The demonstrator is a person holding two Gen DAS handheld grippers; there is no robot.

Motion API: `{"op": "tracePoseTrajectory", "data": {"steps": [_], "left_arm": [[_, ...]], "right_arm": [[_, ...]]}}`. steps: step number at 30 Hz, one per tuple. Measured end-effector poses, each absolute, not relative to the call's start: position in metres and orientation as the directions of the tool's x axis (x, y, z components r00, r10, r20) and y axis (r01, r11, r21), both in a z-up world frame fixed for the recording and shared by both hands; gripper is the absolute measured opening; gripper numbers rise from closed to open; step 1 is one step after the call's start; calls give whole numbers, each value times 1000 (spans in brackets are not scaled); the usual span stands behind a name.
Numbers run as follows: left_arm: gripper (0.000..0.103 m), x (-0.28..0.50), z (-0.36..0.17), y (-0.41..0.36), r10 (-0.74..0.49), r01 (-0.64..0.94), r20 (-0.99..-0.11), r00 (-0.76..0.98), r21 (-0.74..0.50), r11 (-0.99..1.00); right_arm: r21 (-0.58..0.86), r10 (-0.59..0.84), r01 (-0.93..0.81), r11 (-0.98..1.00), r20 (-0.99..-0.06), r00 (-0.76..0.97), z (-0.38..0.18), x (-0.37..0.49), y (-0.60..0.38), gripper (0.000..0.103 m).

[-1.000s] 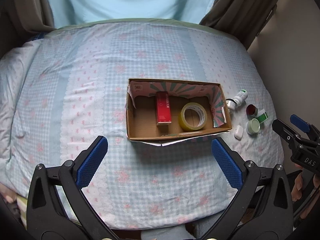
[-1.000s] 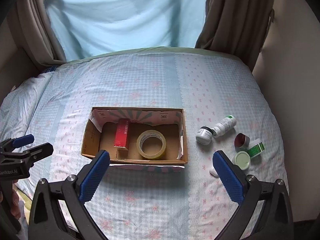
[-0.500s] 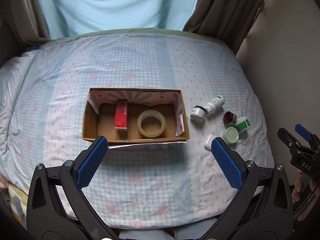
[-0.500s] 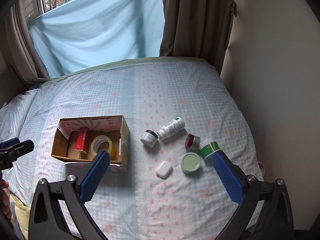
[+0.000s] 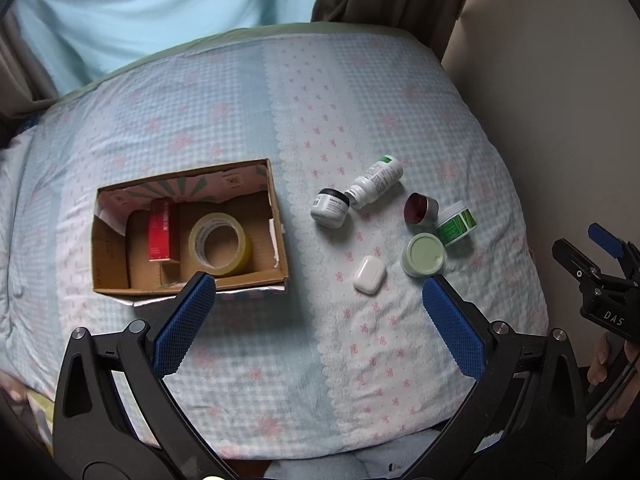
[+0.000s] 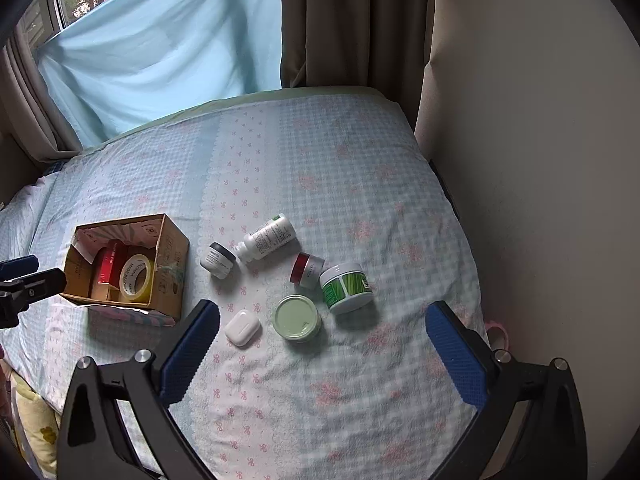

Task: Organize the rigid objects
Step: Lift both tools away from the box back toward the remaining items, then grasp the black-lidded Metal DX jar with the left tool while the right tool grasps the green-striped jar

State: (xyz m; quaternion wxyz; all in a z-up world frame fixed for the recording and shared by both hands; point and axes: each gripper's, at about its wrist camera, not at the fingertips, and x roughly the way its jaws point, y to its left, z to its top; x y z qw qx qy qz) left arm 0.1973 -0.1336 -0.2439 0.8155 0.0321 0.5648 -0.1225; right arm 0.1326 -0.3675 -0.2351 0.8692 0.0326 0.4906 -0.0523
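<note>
An open cardboard box [image 5: 280, 236] [image 6: 170, 268] lies on the bed and holds a red carton [image 5: 162, 226] and a yellow tape roll [image 5: 218, 244]. To its right lie a white earbud case [image 5: 369, 274] [image 6: 243, 327], a pale green lid [image 5: 423, 254] [image 6: 297, 317], a green-labelled jar [image 6: 347, 288], a small red-lidded jar [image 6: 306, 270], a white bottle on its side [image 6: 268, 238] and a dark-capped white jar [image 6: 218, 260]. My left gripper [image 5: 318, 316] is open and empty, above the bed's near edge. My right gripper [image 6: 322, 342] is open and empty, just short of the lid and earbud case.
The bed [image 6: 328, 184] has a blue checked cover with pink bows. A blue sheet [image 6: 160, 48] and brown curtains [image 6: 348, 24] hang at the far side, and a wall [image 6: 540, 160] runs along the right. The right gripper [image 5: 592, 276] shows at the left wrist view's right edge.
Both views have swung to the right, so the box has slid left and the loose jars and earbud case now lie in front of both grippers. Both grippers stayed open.
</note>
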Motion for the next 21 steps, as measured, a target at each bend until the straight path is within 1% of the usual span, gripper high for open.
{"op": "tracePoseTrajectory", "data": {"steps": [3, 6, 13, 21], "left_arm": [[103, 213, -260, -150, -166, 256, -938, 304, -87, 963], [103, 231, -278, -167, -153, 288, -950, 272, -72, 955], [103, 273, -324, -194, -121, 364, -976, 179, -49, 930], [103, 320, -394, -215, -73, 419, -997, 37, -51, 907]], "right_arm": [[0, -64, 127, 992, -864, 499, -246, 136, -381, 103], [31, -30, 119, 992, -879, 476, -258, 143, -391, 103], [61, -2, 141, 988, -914, 406, -295, 169, -411, 103], [44, -5, 153, 987, -954, 301, -345, 210, -426, 103]]}}
